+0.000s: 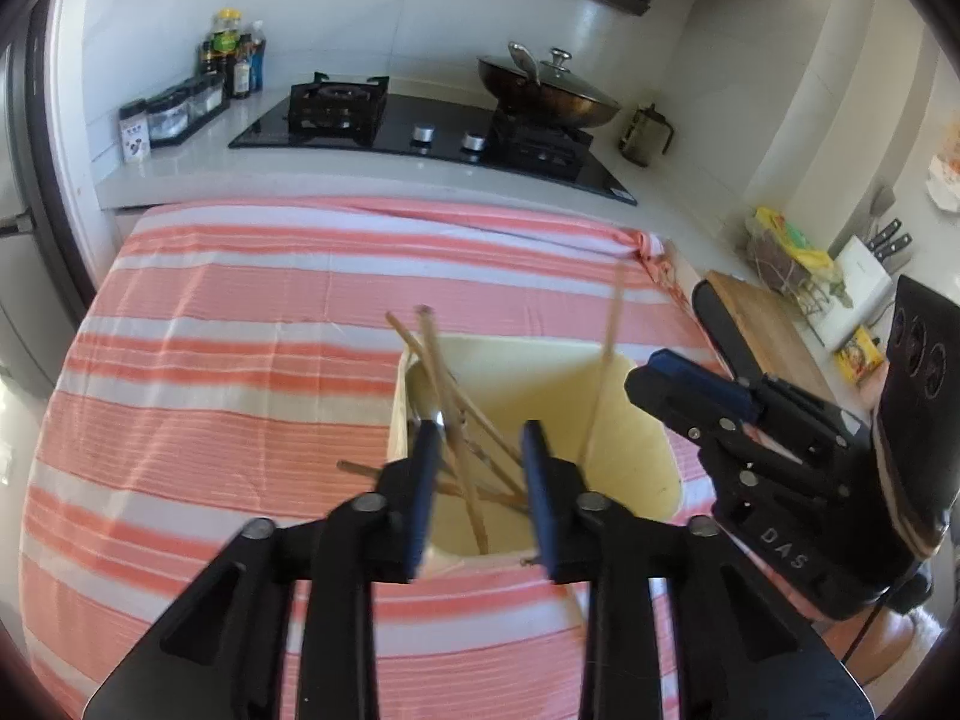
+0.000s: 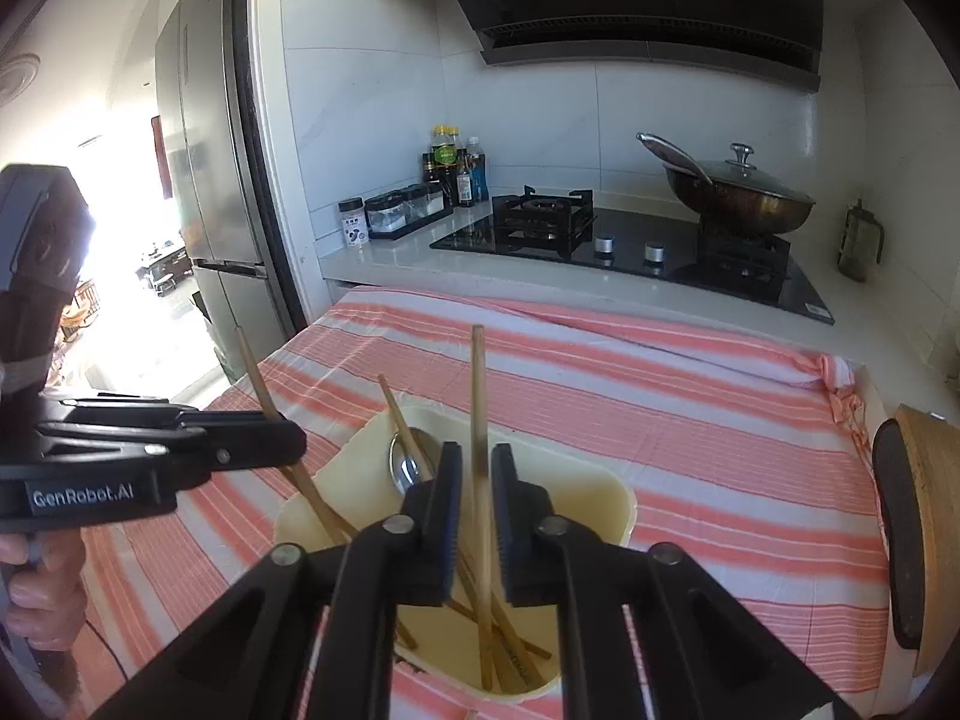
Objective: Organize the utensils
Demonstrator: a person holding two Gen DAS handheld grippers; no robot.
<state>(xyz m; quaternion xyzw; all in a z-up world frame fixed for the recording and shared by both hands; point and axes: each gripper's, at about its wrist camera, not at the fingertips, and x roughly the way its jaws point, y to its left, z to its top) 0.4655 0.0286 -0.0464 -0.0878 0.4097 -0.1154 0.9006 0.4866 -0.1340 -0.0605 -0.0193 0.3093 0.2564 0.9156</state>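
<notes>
Right wrist view: the right hand-held gripper [image 2: 477, 516] hangs over the cream container [image 2: 606, 489] with one upright chopstick [image 2: 478, 396] standing in the narrow gap between its blue pads; whether the pads actually press it I cannot tell, as a sliver of space shows on both sides. The container sits near the middle of the striped cloth [image 2: 690, 420] on the table, and holds several more chopsticks [image 2: 510, 642] lying crossed at its bottom, plus a metal spoon [image 2: 405, 468] leaning on its far left wall.

The left hand-held gripper [image 2: 288, 441] is at the left, above the container's left edge, its jaws looking closed around a slanted chopstick [image 2: 258, 378], whose lower end reaches down into the container.

The step in hand seems to be dropping chopsticks upright into the container. To do it well, I would bring each stick's lower tip well inside the rim before loosening the jaws, let go low so it does not bounce out, and keep both tools apart over the small opening. The crossed sticks could deflect a new one sideways.
</notes>
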